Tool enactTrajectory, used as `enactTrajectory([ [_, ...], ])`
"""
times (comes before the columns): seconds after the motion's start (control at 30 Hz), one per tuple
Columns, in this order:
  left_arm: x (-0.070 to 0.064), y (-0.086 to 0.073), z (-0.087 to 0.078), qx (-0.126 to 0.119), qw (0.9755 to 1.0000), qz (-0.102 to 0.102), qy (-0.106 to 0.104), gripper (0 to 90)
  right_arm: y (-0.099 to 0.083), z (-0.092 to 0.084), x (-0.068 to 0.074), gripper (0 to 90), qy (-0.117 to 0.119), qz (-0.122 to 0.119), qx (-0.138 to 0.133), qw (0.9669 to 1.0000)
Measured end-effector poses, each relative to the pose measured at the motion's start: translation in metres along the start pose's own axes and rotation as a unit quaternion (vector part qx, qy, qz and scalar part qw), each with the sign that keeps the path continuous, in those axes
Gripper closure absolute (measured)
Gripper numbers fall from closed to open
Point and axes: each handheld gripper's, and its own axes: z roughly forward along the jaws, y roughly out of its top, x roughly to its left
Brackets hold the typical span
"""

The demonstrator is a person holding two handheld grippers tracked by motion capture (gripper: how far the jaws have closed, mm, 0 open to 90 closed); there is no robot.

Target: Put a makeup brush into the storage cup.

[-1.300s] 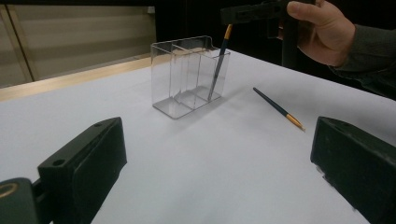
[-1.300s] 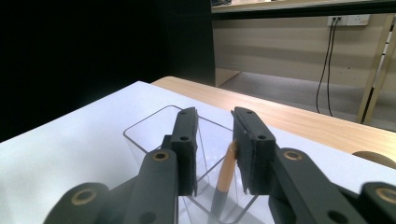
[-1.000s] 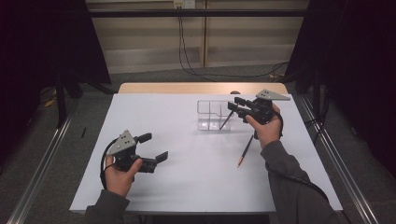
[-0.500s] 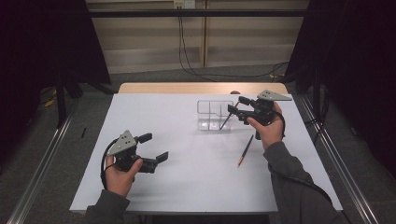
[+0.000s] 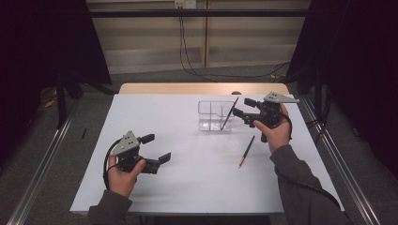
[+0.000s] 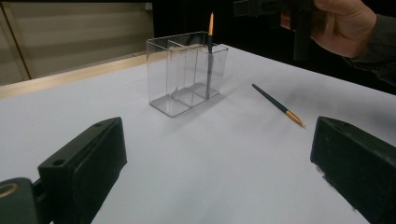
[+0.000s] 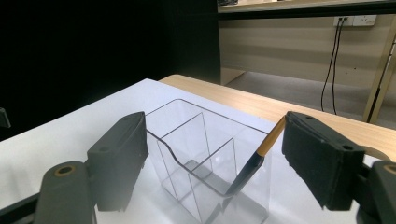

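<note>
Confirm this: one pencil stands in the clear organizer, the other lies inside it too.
Not quite. One pencil does stand in the clear organizer, but the other pencil lies on the table beside it, as the high view shows.

The white surface (image 5: 187, 187) lies over a light wooden board (image 5: 187, 88) that shows as a strip along its far edge. Beyond it, black cables (image 5: 185, 51) hang down a pale panelled wall (image 5: 150, 42) from a wall socket (image 5: 184, 3) and trail across the grey floor (image 5: 155, 75). Dark curtains (image 5: 42, 42) stand on both sides. A metal rail (image 5: 37, 173) runs along the floor at the left, another (image 5: 347, 168) at the right.
</note>
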Motion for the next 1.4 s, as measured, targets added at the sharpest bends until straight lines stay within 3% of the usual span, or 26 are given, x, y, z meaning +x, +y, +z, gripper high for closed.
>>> enactTrajectory([
  [1.0, -0.003, 0.001, 0.002, 0.003, 1.0, 0.004, -0.001, 3.3, -0.003, -0.024, 0.003, 20.8, 0.014, -0.005, 0.013, 0.9998],
  [1.07, -0.003, 0.0, 0.002, 0.001, 0.9999, 0.001, -0.014, 3.3, -0.004, -0.026, 0.004, 20.6, 0.013, -0.005, 0.012, 0.9998],
  [1.13, -0.004, 0.001, 0.002, 0.003, 1.0, 0.002, -0.002, 3.3, -0.005, -0.028, 0.004, 20.4, 0.016, -0.003, 0.012, 0.9998],
  [1.23, -0.004, 0.0, 0.002, 0.003, 1.0, 0.001, -0.001, 3.4, -0.007, -0.032, 0.004, 20.0, 0.019, -0.002, 0.012, 0.9998],
  [1.4, -0.003, 0.0, 0.003, 0.002, 0.9999, 0.001, -0.013, 3.4, -0.006, -0.038, 0.006, 19.8, 0.019, -0.004, 0.01, 0.9998],
])
